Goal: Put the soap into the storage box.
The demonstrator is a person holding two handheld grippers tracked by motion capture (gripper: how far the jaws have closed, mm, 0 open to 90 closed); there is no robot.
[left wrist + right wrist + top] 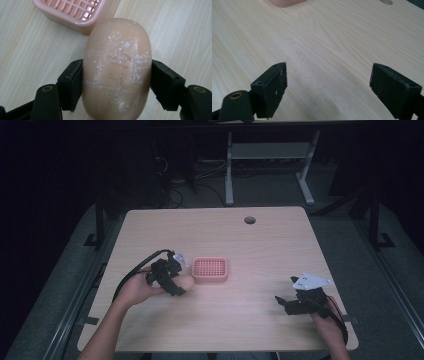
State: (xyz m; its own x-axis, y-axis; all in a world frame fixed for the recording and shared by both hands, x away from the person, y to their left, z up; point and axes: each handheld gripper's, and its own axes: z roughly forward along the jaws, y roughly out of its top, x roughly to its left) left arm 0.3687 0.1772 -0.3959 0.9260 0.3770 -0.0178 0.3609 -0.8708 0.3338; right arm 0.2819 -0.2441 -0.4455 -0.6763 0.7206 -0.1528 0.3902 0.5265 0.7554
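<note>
I have the left gripper (117, 80) clamped across the waist of the pale peach oval bar of soap (117, 67), toward the left edge of the light wooden table (260, 245), just beside the pink plastic slotted soap dish (210, 269). I judge the step is setting the soap into that dish: I should lift clear of its rim, keep the squeeze light since soap slips, and lower flat. Its long axis runs along my jaws, its free end pointing at the dish. My right gripper (329, 87) rests spread apart, empty, near the right front corner
</note>
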